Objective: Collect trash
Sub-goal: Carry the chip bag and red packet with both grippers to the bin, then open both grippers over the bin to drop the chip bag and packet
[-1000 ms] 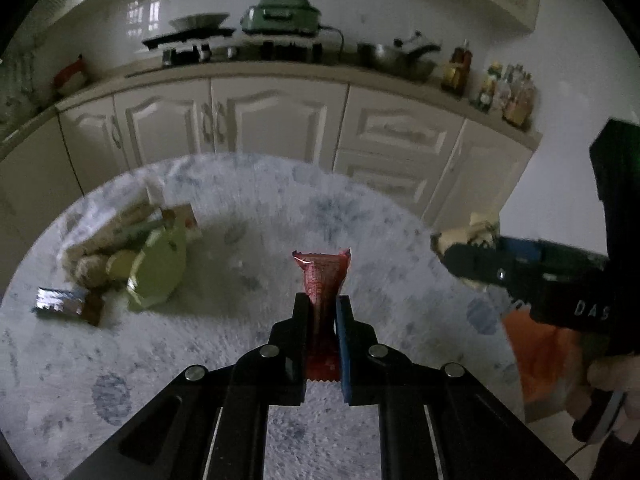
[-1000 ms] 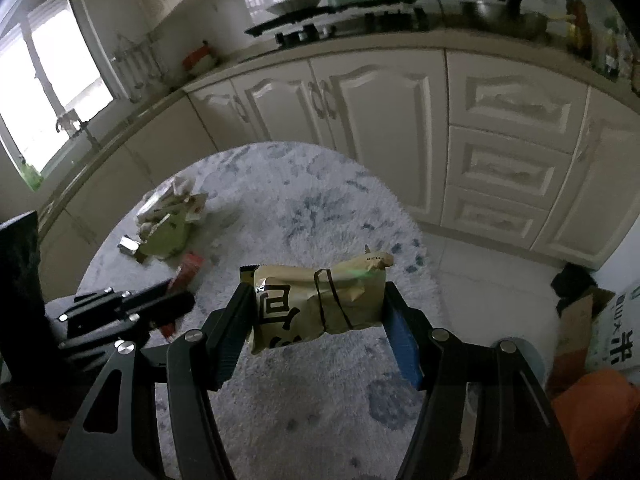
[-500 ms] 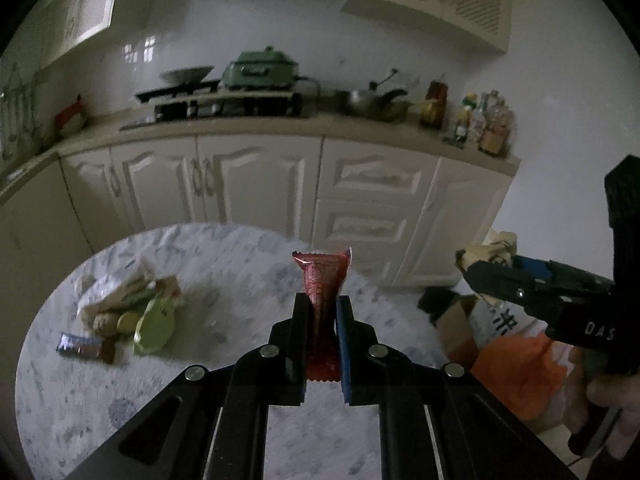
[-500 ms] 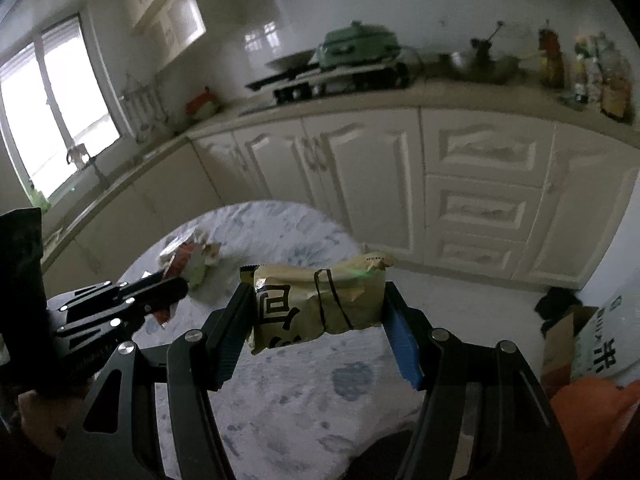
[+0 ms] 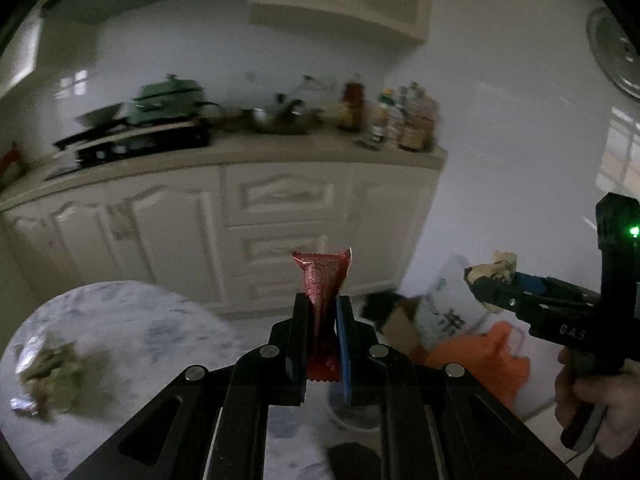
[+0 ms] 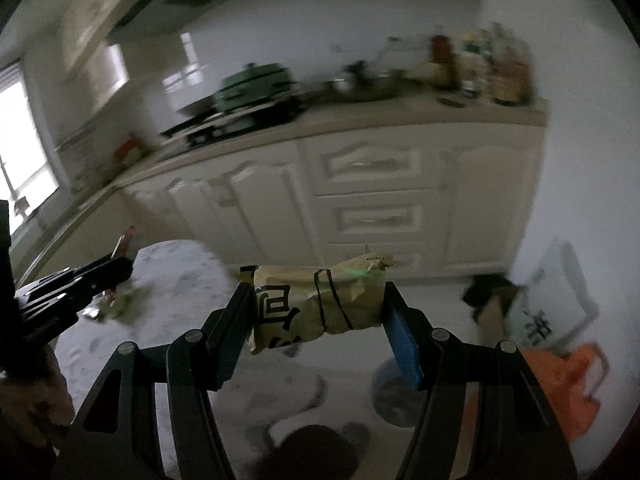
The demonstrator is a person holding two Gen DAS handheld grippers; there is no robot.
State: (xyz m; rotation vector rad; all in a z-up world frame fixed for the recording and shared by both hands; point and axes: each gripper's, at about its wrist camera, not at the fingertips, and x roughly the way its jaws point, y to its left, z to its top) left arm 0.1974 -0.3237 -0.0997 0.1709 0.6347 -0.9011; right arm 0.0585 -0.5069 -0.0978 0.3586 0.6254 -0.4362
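- While both cameras are blurred, each tool's load is legible: the left gripper [image 5: 322, 312] has its jaws pressed together on a red wrapper [image 5: 322, 280], which stands upright between the pads with its crimped top edge above the fingertips.
- The right gripper [image 6: 320, 312] is pinching a pale yellow packet [image 6: 316, 304] crosswise, jaws part-spread to the packet's width, pads against both ends.
- Left wrist view: the right gripper [image 5: 492, 292] enters from 3 o'clock, tilted slightly downward, with the packet's corner [image 5: 498, 264] at its tip; a hand [image 5: 596, 404] wraps its handle at 4 o'clock.
- Right wrist view: the left gripper [image 6: 116, 268] reaches in from 9 o'clock, with a sliver of the red wrapper [image 6: 124, 242] above its tip.
- Remaining trash pile [image 5: 52, 376] lies on the round marbled table [image 5: 132, 320] at 8 o'clock, well apart from both tools.
- An orange bag [image 5: 480, 360] sits on the floor at 4 o'clock, beside a white printed sack [image 5: 448, 312].
- White cabinets [image 5: 240, 216] occupy the background.
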